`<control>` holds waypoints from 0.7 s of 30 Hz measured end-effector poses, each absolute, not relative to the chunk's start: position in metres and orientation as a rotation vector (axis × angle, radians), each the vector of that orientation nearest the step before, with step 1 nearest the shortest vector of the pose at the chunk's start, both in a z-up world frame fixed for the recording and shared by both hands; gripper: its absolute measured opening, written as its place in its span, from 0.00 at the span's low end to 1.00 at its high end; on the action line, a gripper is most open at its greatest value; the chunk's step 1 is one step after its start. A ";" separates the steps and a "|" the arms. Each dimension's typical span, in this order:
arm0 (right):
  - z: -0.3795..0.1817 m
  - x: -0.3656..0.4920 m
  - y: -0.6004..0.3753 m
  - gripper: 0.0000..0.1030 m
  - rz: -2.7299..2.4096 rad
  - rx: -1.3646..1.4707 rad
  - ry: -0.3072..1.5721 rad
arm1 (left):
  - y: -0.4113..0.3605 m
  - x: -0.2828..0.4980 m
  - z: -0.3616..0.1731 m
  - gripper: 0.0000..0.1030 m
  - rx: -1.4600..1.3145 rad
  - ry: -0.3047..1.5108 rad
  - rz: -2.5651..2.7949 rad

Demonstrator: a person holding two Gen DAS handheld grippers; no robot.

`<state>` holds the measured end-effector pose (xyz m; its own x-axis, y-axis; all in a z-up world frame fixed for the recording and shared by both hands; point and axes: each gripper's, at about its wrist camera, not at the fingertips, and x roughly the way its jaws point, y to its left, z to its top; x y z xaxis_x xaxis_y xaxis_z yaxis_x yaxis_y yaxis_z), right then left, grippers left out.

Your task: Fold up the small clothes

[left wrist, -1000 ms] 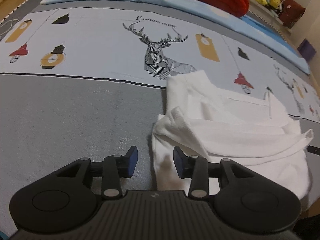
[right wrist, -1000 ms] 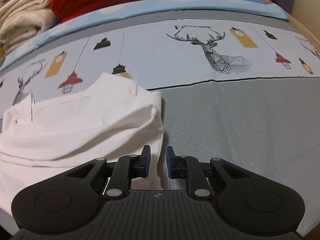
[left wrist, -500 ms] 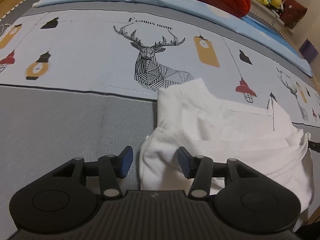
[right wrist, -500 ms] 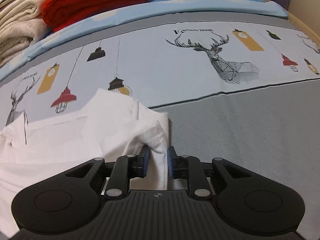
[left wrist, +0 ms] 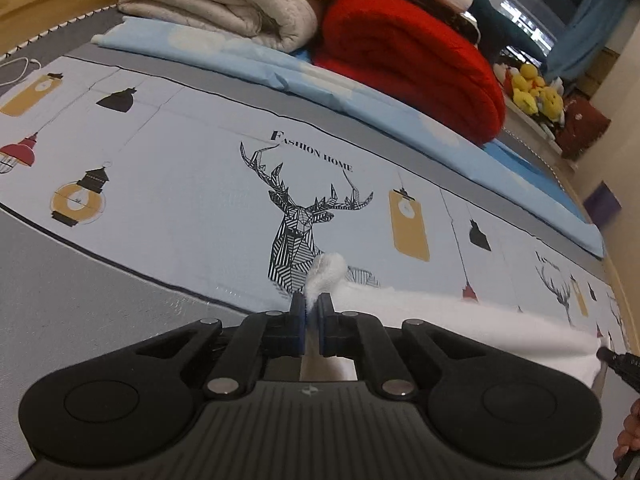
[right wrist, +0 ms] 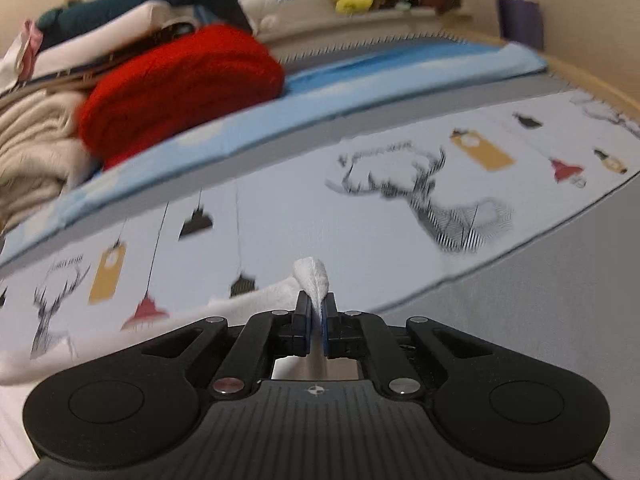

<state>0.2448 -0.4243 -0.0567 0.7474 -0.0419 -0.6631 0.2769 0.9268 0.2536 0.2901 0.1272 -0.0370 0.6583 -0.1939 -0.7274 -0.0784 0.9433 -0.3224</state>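
Printed bedsheet; both claws pinch fluffy white garment corners.

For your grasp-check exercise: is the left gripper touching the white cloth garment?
Touching. The left wrist view shows the left gripper shut on the white cloth garment, a tuft bulging out just past its blue pads.
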 end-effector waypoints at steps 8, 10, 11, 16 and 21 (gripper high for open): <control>-0.066 0.270 -0.425 0.05 -0.236 0.390 0.707 | 0.131 0.309 -0.044 0.21 -0.368 0.827 -0.005; -0.072 0.275 -0.425 0.16 -0.256 0.399 0.737 | 0.138 0.310 -0.049 0.31 -0.414 0.873 -0.012; -0.076 0.277 -0.425 0.20 -0.273 0.398 0.770 | 0.139 0.310 -0.052 0.31 -0.426 0.901 -0.022; -0.091 0.273 -0.431 0.22 -0.240 0.392 0.918 | 0.136 0.305 -0.071 0.33 -0.398 1.078 -0.089; -0.102 0.256 -0.433 0.28 -0.179 0.362 1.060 | 0.121 0.287 -0.091 0.36 -0.270 1.237 -0.138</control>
